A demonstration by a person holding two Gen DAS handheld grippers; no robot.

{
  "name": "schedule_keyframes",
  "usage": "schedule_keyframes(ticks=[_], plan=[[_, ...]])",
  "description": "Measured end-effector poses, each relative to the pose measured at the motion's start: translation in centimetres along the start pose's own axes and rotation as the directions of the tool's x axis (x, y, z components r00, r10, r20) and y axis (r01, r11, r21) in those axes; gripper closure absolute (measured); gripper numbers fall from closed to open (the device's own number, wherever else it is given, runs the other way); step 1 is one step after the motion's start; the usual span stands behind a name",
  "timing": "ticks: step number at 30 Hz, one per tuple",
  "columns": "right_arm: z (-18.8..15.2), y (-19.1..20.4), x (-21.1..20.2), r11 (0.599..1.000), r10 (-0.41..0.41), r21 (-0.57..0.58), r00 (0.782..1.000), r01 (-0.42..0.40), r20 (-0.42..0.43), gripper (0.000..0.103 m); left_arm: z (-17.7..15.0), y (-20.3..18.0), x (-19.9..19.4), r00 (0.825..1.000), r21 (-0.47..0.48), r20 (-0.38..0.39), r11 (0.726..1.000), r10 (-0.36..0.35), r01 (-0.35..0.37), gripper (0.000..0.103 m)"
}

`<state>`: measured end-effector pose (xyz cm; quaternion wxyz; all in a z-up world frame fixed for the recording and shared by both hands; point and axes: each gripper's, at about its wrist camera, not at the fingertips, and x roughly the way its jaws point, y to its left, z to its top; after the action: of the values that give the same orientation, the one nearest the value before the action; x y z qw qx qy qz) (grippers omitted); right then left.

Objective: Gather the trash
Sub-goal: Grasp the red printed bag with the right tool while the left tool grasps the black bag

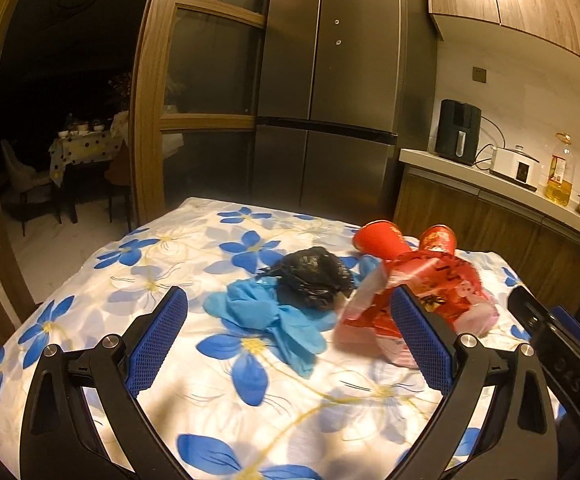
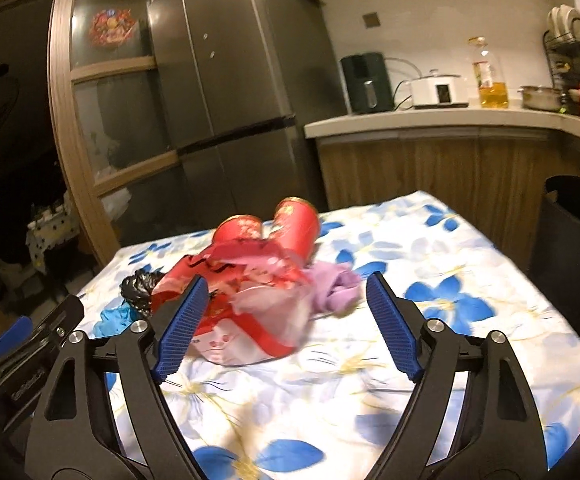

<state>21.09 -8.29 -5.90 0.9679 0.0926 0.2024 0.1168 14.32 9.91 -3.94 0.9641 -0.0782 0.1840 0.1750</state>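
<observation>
Both tongs released, trash pile ahead on bench.
My right tongs (image 2: 286, 320) should straddle the red wrapper (image 2: 250, 304) squarely; left tongs (image 1: 290, 344) hold nothing.

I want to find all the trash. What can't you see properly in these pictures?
- Red plastic bag: contents hidden by its own folds, both views.
- Dark bin: right wrist view, cut off by the edge; inside unseen.
- Purple item: blurred, unidentifiable.
- Black bag: contents hidden.
- Oil bottle label: too small.

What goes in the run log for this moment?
left tongs: open, empty | right tongs: open, empty | red bag, blue glove, black bag: on table
</observation>
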Motion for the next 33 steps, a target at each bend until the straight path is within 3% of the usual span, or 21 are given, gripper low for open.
schedule_keyframes(ticks=[10, 15, 22, 30, 33], plan=[[-1.0, 1.2, 4.3, 1.000, 0.014, 0.012, 0.994, -0.013, -0.105, 0.063, 0.4, 1.9, 1.2, 1.000, -0.028, -0.002, 0.999, 0.025, -0.025, 0.006], [-1.5, 2.3, 4.4, 0.999, 0.031, -0.036, 0.993, -0.035, -0.116, 0.098, 0.6, 2.7, 2.3, 0.999, -0.052, -0.026, 0.998, 0.018, -0.020, 0.006], [-1.3, 1.6, 3.6, 0.998, 0.048, -0.029, 0.993, -0.052, -0.110, 0.101, 0.4, 2.8, 3.8, 0.998, -0.073, -0.065, 0.997, 0.006, -0.011, 0.006], [-0.1, 0.9, 0.7, 0.997, 0.074, -0.026, 0.996, -0.075, -0.048, 0.101, 1.8, 1.7, 6.7, 0.995, -0.095, -0.093, 0.995, -0.022, 0.013, 0.006], [0.3, 0.6, -0.3, 0.997, 0.077, -0.029, 0.997, -0.078, -0.028, 0.101, 2.4, 1.0, 8.0, 0.994, -0.083, -0.102, 0.996, -0.037, 0.029, 0.011]])
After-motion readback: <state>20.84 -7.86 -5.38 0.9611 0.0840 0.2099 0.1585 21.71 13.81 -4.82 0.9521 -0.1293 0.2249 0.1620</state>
